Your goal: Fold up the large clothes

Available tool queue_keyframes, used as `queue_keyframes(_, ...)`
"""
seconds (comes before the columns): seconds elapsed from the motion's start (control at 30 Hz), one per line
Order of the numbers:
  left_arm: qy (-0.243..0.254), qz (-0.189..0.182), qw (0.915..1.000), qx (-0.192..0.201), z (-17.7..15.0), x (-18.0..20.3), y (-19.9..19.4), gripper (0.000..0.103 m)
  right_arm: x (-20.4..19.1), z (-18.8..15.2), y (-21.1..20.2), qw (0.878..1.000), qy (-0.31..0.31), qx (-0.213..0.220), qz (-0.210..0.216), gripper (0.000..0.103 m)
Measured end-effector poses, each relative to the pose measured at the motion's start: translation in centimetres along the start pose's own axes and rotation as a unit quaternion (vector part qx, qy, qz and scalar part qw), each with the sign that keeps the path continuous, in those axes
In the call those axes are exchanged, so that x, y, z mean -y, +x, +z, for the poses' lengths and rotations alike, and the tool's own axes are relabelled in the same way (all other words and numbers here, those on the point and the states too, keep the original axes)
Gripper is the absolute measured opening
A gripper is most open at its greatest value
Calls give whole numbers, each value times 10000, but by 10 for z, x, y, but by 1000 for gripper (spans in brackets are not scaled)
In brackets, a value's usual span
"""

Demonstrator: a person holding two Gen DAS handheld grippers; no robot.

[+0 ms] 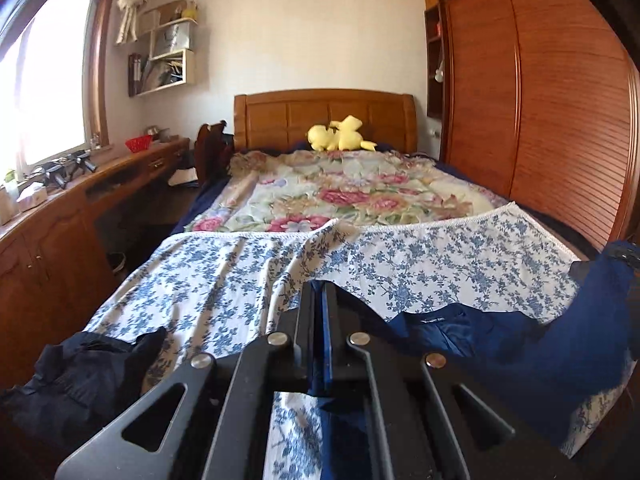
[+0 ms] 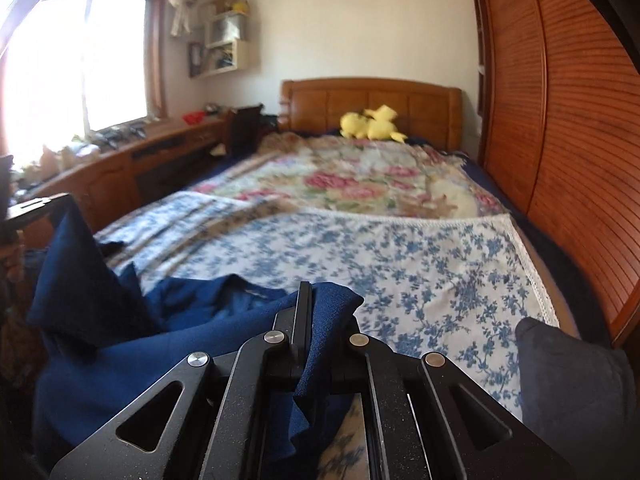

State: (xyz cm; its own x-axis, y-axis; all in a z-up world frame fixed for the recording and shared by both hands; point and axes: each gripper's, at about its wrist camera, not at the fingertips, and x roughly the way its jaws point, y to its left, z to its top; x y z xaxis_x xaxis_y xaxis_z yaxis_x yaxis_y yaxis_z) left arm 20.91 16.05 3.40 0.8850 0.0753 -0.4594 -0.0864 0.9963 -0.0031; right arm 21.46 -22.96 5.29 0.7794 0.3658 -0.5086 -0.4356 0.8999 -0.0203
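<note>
Right gripper [image 2: 306,320]: jaws together, clamped on a fold of the navy garment [image 2: 192,336]; cloth bunched over and between the fingers, a flap hanging down behind the pads.

Left gripper [image 1: 318,308]: jaws together, clamped on a thin blue edge of the same navy garment [image 1: 500,340]; cloth seen edge-on in the slit between the fingers.

Navy garment: held at two points, one per gripper; slack between them. From the left gripper, bulk lying to its right, low over the near end of the bed. From the right gripper, bulk lying to its left, a raised peak at the far left where the other grip appears to be. Long axis judged to run side to side, across the bed, along the line joining the two grippers. Neither gripper nearer: both on the cloth.

Blue-flowered sheet [image 1: 224,280]: directly beneath and ahead of both grippers, lace-trimmed far edge, free surface for laying the garment down. Coming move judged to turn on carrying both grips forward together, keeping the held edge taut and square to the bed.

Dark bundle of clothing [image 1: 76,376]: at the near left corner, apart from the garment.

Flowered blanket [image 1: 328,196]: beyond the sheet.

Yellow plush toy [image 1: 340,134]: at the headboard [image 1: 324,108], well apart.
</note>
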Motion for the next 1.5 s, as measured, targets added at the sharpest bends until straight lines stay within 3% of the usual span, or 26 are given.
queue_keyframes(0.13, 229, 54, 9997, -60, 2, 9, 34, 1, 7, 6, 51, 9996, -35, -209, -210, 2)
queue_keyframes(0.3, 267, -239, 9991, -247, -10, 17, 63, 3, 13, -6, 103, 9979, -32, -545, -354, 2)
queue_keyframes(0.4, 432, -33, 9987, -266, -28, 28, 69, 5, 11, -26, 126, 9957, -50, -818, -423, 3)
queue_keyframes(0.47, 493, 112, 9984, -252, -38, 33, 69, 8, 10, -39, 136, 9942, -63, -939, -525, 8)
queue_keyframes(0.53, 458, -57, 9986, -245, -45, 36, 65, 13, 11, -49, 139, 9933, 0, -1011, -566, 28)
queue_keyframes(0.63, 364, -233, 9989, -173, -53, 38, 59, 25, 11, -59, 137, 9932, 104, -992, -609, 48)
queue_keyframes(0.73, 252, -394, 9988, -140, -60, 39, 55, 31, 5, -60, 133, 9925, -25, -989, -719, 50)
queue_keyframes(0.87, 456, -630, 9967, -252, -75, 49, 57, 32, -11, -56, 123, 9915, -309, -846, -935, 56)
queue_keyframes(1.17, 677, -772, 9937, -448, -119, 56, 69, 33, -78, -71, 144, 9898, -725, -1224, -22, 56)
queue_keyframes(1.33, 640, -804, 9930, -589, -135, 50, 72, 33, -120, -88, 161, 9800, -1055, -1600, 529, 56)
queue_keyframes(1.5, 537, -793, 9931, -674, -143, 42, 71, 33, -135, -102, 176, 9713, -1297, -1923, 525, 56)
